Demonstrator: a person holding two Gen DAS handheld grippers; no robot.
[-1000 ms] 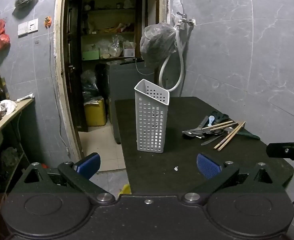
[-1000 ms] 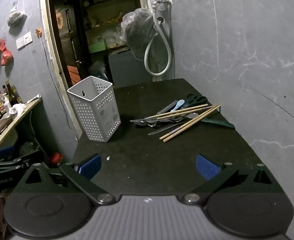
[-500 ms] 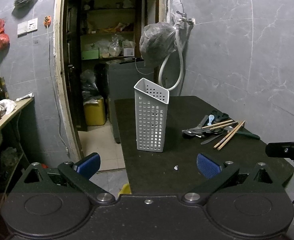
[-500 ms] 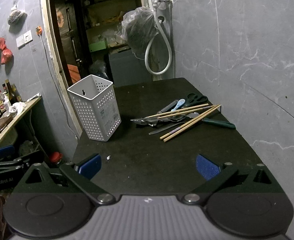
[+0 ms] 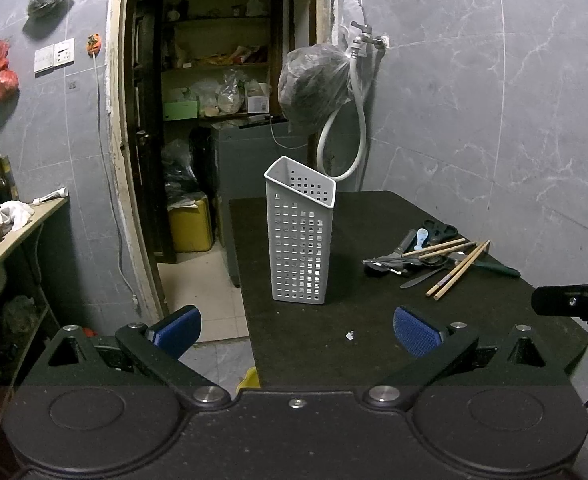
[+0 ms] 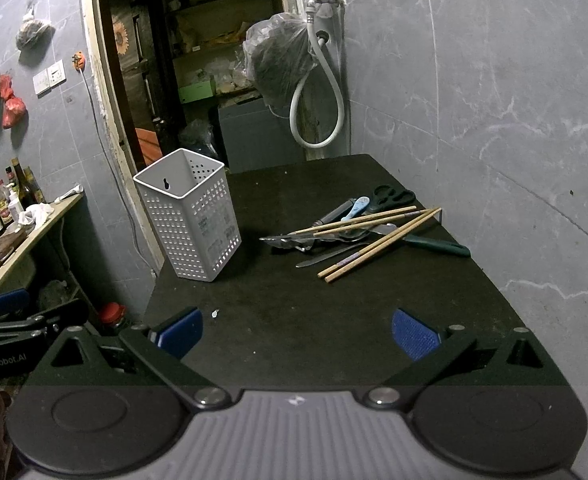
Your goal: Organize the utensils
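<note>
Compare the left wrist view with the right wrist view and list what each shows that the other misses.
Left wrist only: the yellow container on the floor past the doorway, and the right gripper's tip at the frame edge. Right wrist only: the sunflower picture, the keyhole slot inside the basket, and the left gripper. Both: white perforated utensil basket, chopsticks, scissors, black table.

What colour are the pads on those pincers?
Blue, textured pads on the right tool, seen best in the right wrist view.
</note>
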